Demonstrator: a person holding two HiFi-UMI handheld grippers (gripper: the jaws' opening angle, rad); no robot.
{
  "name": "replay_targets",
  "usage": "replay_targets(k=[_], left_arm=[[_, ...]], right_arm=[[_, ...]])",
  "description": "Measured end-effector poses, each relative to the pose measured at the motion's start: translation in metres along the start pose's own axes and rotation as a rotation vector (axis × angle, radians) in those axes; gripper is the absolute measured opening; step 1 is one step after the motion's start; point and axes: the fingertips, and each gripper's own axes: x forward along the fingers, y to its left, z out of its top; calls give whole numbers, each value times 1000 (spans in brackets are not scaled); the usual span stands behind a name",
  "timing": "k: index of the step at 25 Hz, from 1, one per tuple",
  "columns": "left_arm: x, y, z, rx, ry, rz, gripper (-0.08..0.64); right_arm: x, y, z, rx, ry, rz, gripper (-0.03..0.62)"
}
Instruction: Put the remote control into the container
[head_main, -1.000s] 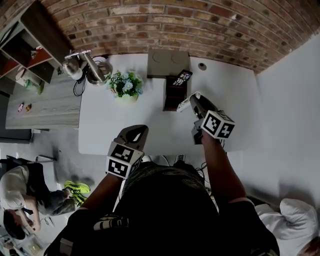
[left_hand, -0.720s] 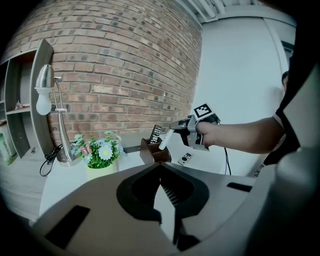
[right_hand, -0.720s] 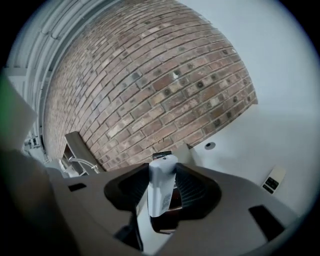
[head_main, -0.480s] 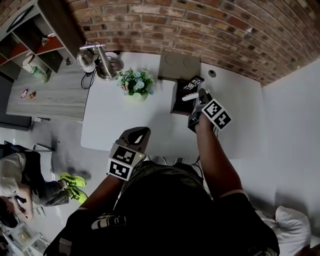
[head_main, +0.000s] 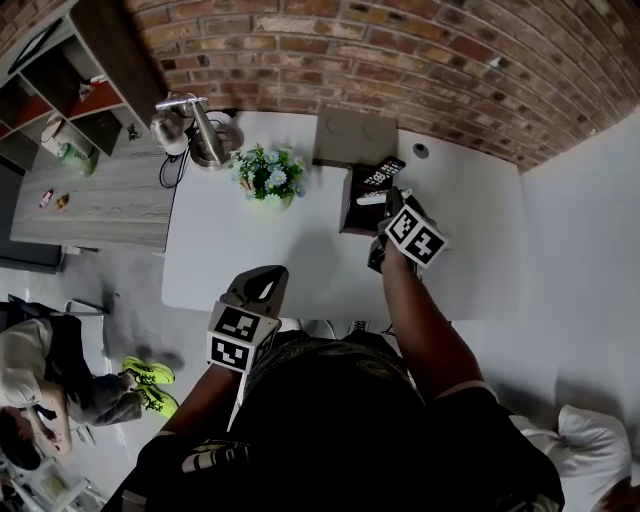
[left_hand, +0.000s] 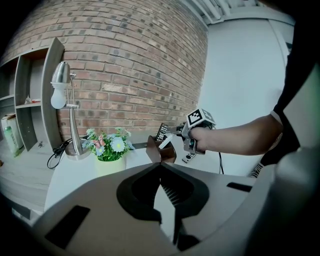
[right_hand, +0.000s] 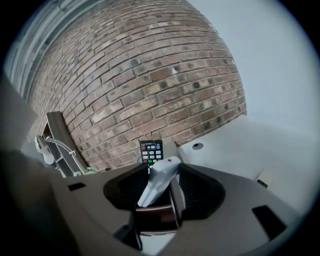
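A brown container (head_main: 349, 207) stands on the white table (head_main: 250, 240), with a black remote (head_main: 383, 171) upright in it. My right gripper (head_main: 386, 201) is shut on a white remote (head_main: 371, 197), which is tilted over the container's open top. In the right gripper view the white remote (right_hand: 159, 181) lies between the jaws above the container (right_hand: 150, 220), and the black remote (right_hand: 151, 151) stands just beyond. My left gripper (head_main: 268, 272) hangs at the table's front edge, shut and holding nothing. The left gripper view shows the container (left_hand: 161, 150) and the right gripper (left_hand: 186, 133) ahead.
A flower pot (head_main: 268, 180) and a desk lamp (head_main: 190, 125) stand at the table's back left. A grey box (head_main: 352, 135) sits behind the container against the brick wall. A grey side table (head_main: 90, 205) and shelves are at left; a seated person (head_main: 40, 380) is lower left.
My right gripper has carried the white remote forward and down, from short of the container to over its top. My left gripper has drifted slightly along the front edge.
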Motion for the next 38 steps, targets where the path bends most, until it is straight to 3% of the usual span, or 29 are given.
replay_targets(k=[6,14,23,27,29,31,38], left_arm=[[5,-13,-10,6,26,-37,5],[4,-12,-2,37,21,-37,5],[10,-28,2,34,-12,-58,5],[13,-38,1,34,-18,-91,5],[14,-41,5,38,-25,-108,5],[17,-44,8,48,-31,-122,5],[24,-67,13,124,-15,-197,5]], right_arm=[[-3,-4,-3,-142,74,-34,196],[-1,17,-23,-28,165,70,204],[-23,0,-19,-127,150,102,204],[-51,12,-21,-196,115,213,201],[-75,26,-16,-229,69,285,144],[-102,34,-11,-246,22,330,15],[-183,31,-14,-234,-36,364,8]])
